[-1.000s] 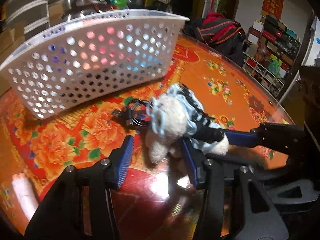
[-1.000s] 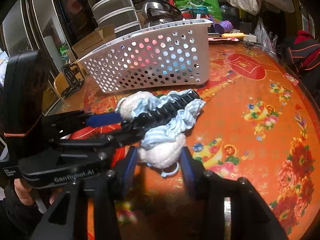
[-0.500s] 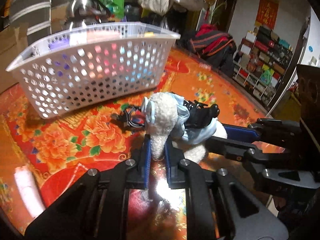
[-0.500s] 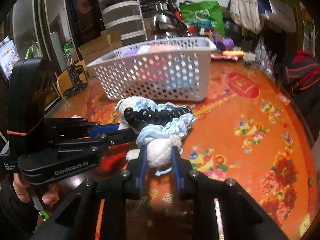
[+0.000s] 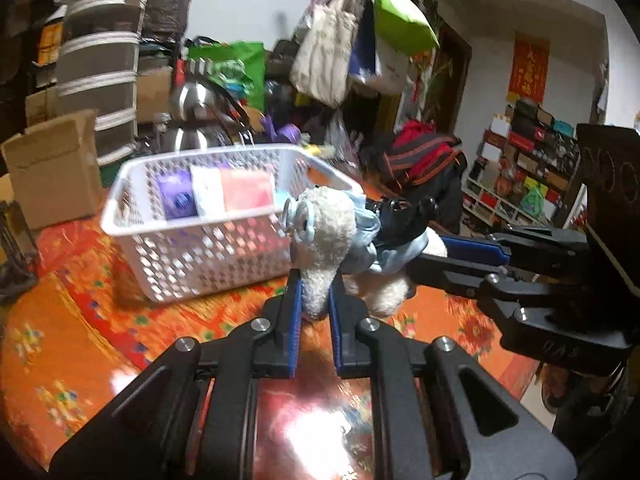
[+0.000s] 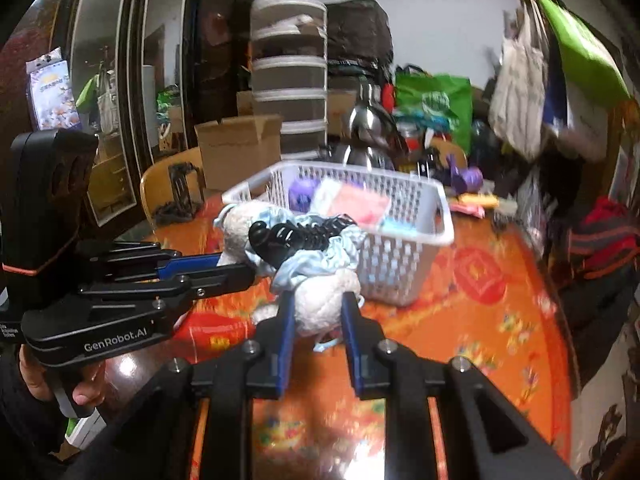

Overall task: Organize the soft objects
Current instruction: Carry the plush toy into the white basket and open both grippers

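A white plush toy [image 5: 324, 232] in pale blue cloth, with a black ridged clip [image 5: 400, 216] on it, hangs in the air between both grippers. My left gripper [image 5: 314, 300] is shut on one end of the toy. My right gripper [image 6: 318, 312] is shut on the other end [image 6: 324, 296]. The white perforated basket [image 5: 192, 256] stands just behind the toy and holds purple, white and pink packs [image 5: 216, 192]. It also shows in the right wrist view [image 6: 396, 264].
The round table [image 5: 80, 352] has an orange floral cover. A cardboard box [image 5: 52, 168], a steel kettle [image 5: 200, 116] and stacked bins [image 5: 100, 64] stand behind the basket. A small black stand [image 5: 16, 256] is at the far left.
Both grippers have lifted the plush toy off the table and carried it up toward the basket rim. The black cable that lay by it is out of view.
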Motion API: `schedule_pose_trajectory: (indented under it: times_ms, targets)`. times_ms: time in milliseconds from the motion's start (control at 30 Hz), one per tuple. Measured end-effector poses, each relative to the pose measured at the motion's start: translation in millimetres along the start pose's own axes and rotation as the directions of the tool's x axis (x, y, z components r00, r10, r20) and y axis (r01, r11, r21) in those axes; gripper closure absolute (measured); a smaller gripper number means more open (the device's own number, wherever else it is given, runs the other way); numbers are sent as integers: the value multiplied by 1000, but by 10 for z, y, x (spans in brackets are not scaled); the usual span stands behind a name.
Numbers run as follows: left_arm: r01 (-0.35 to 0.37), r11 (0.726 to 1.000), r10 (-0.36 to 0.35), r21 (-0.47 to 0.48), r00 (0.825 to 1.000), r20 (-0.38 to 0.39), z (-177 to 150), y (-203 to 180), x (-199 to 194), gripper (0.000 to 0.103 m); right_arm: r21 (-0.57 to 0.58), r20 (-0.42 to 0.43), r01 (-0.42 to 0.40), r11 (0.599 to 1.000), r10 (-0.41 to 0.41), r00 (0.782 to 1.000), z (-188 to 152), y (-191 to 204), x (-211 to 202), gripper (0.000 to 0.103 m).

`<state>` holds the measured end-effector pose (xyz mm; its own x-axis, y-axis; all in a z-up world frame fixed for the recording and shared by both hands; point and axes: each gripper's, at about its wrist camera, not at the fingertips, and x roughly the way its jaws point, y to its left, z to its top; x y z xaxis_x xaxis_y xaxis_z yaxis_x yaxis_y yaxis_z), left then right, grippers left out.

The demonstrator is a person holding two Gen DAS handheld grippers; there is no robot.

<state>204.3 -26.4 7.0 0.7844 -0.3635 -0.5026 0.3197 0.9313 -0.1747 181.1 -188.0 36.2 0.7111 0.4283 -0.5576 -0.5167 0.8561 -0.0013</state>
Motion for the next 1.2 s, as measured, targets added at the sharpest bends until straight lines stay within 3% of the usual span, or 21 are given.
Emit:
schedule_pose_trajectory:
  times_ms: [300,567,667,767,867,1000,1067,1100,1133,1200]
  targets:
    - [-80,997,80,-22,997,22,698,269,-1,92,-33,42,-3,999,5,999,694,-31,233,83]
    - [-186,982,186,-11,982,-7,1298,651,476,92,-129,69,47,991,-39,997,1234,-179,775,85]
    - [-230,973,230,-13,973,-26,1371,854,703,92,-119,52,35,992,-29,998,1335,-271,1055,88]
    - [-262,964,260,-34,964,-62,1359,1080,952,92,-106,43,48,993,-43,998,1376,-332,1332,98]
    - [-259,965,254,-50,963,-91,1295,1237,1172,92,-81,19,31,996,-30,999,1346,-382,1592,98]
    - [-261,964,253,-52,960,-120,1182,1342,1341,90,-51,-76,25,998,-29,997,1175,-467,1890,98]
    - [-272,961,264,-52,957,-122,1137,1368,1351,68,-21,-72,13,1000,-15,997,1112,-518,1891,98]
    - [-281,958,272,-51,953,-129,1109,1363,1351,36,-2,-68,15,1000,-15,998,1086,-550,1876,98]
    - [-307,951,300,-45,945,-128,1091,1364,1363,15,8,-67,13,1000,-13,998,1076,-567,1874,98]
    - [-338,941,335,-26,938,-89,1052,1345,1322,14,37,-78,15,999,-12,997,1058,-619,1874,97]
